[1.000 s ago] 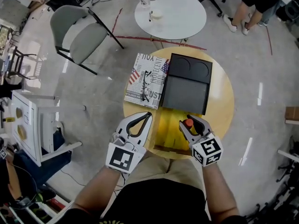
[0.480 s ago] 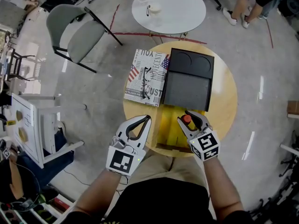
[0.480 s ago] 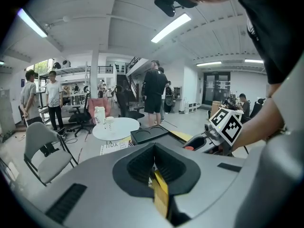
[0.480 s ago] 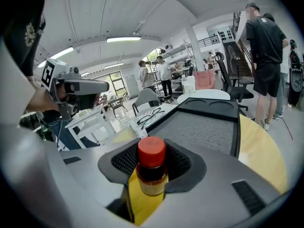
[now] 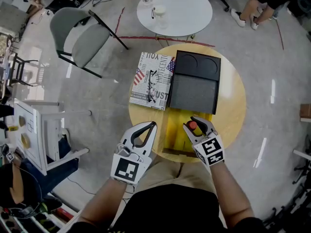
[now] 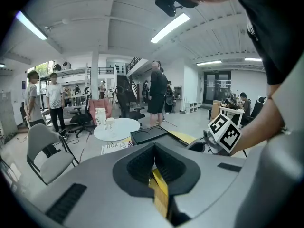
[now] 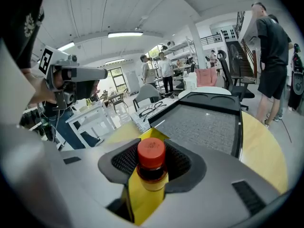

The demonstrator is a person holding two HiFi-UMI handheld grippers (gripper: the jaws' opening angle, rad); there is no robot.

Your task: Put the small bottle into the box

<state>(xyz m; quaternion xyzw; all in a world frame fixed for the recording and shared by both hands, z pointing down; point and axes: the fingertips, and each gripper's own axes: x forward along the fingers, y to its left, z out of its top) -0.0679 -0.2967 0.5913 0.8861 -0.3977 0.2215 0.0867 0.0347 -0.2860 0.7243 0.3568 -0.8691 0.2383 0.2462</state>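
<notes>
Head view: on the round yellow tabletop (image 5: pixel 233 106) the black box (image 5: pixel 192 95) lies open, its grey-lined tray towards the right gripper (image 5: pixel 195 124). That gripper's jaws are clamped on the small bottle (image 5: pixel 193 125). Only the red cap shows, the body is hidden between the jaws, and it sits over a yellow sheet (image 5: pixel 176 130) at the near edge, short of the box. The left gripper (image 5: pixel 154 124) is at the tabletop's near left edge, jaws closed tip to tip on nothing. Glasses (image 5: pixel 152 86) lie on a newsprint pad (image 5: pixel 146 67) beside the box.

Left gripper view: the jaws meet, with a strip of yellow showing through the gap below. The box is partly cut off behind them, and the bottle cannot be seen.

Right gripper view: the red cap and dark neck stand between the pads. The bottle's lower part blends into the yellow beneath, so its base is hard to make out
</notes>
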